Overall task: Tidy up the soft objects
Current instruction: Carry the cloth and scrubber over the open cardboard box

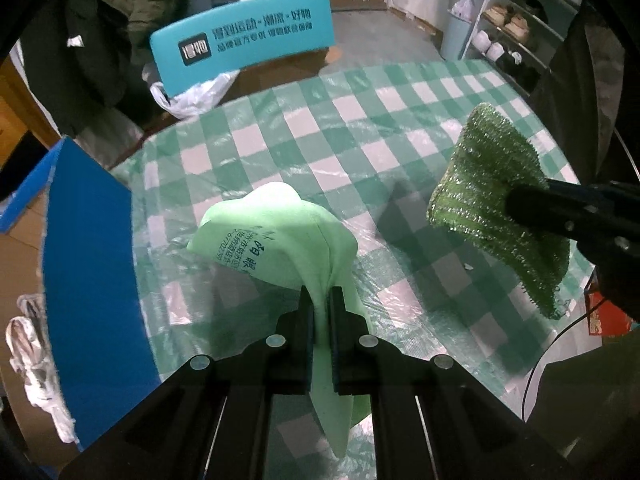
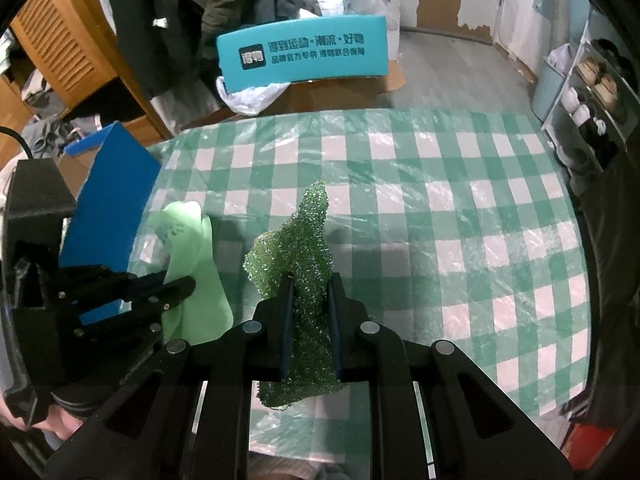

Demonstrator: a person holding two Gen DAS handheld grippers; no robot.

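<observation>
Pale green and thin, the printed cloth [image 1: 276, 240] hangs pinched in your left tool [image 1: 320, 312], whose jaws are closed on a gathered fold of it. The rest of it balloons ahead of the tool and droops below it, and I judge it is clear of the bench [image 1: 360, 128]. It looks very light and limp, so it will take any shape and may slide out if you hold only one layer; take it where several folds come together, as now.

Your right tool [image 2: 310, 296] is closed on the glittery green scouring cloth [image 2: 298, 248], holding it near one side, so one corner stands up ahead of the tool and the other end hangs under it. This one seems rougher and a little stiffer, with a coarse weave which should not slip easily. A grip nearer to its middle would let it swing less.

To the left of the left tool, at the bench edge, stands a blue box [image 1: 92, 280]. Whether this is the place for both cloths, I cannot tell. Both cloths are well apart from each other.
</observation>
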